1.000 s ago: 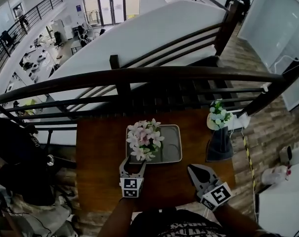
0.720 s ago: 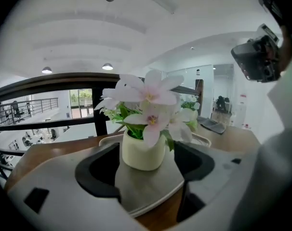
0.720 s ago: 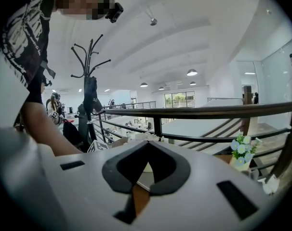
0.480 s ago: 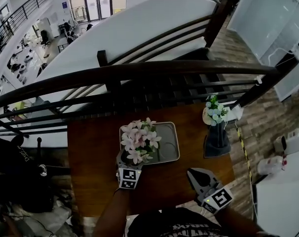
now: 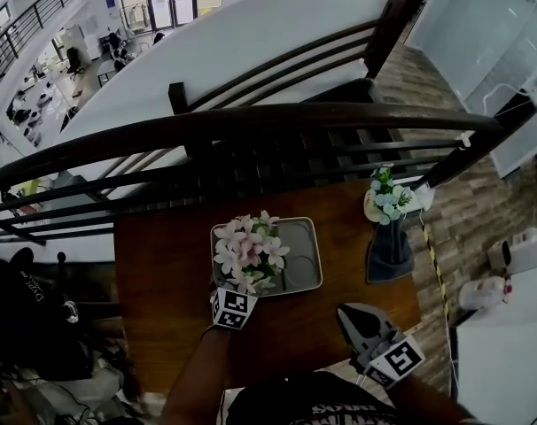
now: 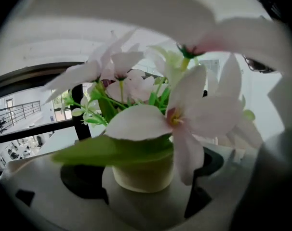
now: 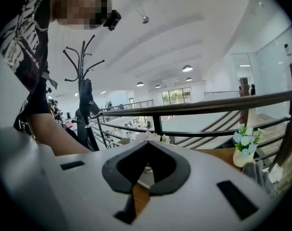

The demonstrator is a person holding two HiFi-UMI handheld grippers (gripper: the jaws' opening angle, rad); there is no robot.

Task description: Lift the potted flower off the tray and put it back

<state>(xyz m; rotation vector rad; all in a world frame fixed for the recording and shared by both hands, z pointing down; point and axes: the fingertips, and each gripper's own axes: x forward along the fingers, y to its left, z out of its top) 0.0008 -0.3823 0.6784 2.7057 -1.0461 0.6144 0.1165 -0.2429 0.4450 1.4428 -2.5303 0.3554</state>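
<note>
Head view: wooden worktop point(image 5: 171, 273) is standing against a dark railing point(image 5: 251, 127), with a lower floor showing beyond. A grey tray point(image 5: 306, 259) is carrying the potted flower point(image 5: 246, 253) at its near left corner. My left gripper point(image 5: 236, 292) is reaching in under the blooms, and my right gripper point(image 5: 357, 319) is hovering near the front edge.

Left gripper view: pale pink petals are filling the frame, and the cream pot is sitting between my spread fingers point(image 6: 83, 177).

Right gripper view: my fingers point(image 7: 122, 170) are pressing together, tips meeting, holding nothing.
</note>
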